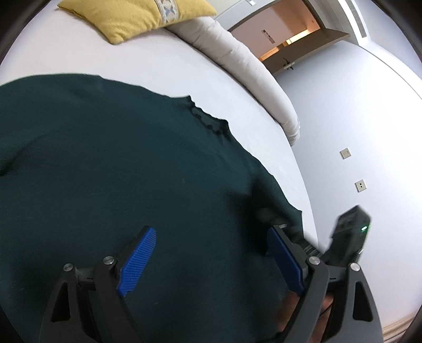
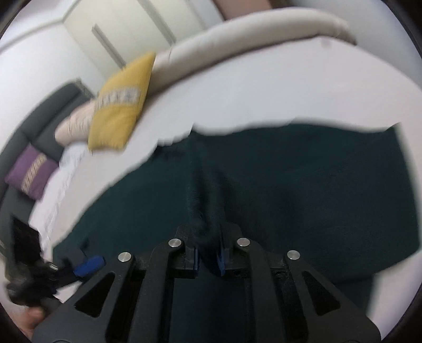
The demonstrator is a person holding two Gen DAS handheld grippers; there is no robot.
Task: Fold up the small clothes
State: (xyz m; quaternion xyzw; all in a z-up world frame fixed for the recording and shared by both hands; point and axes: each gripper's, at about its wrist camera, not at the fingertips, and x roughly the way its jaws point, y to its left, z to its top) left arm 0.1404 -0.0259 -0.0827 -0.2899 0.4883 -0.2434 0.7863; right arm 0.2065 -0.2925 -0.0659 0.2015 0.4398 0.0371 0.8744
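Dark green garment spread on white bed. Left gripper: spread wide above the cloth. Right gripper: clamped on a raised fold of the garment; yellow pillow far ahead-left.

Left tool, blue pads spread wide, poised over a dark green garment spread on the white bed; yellow cushion beyond, beside a beige bolster.
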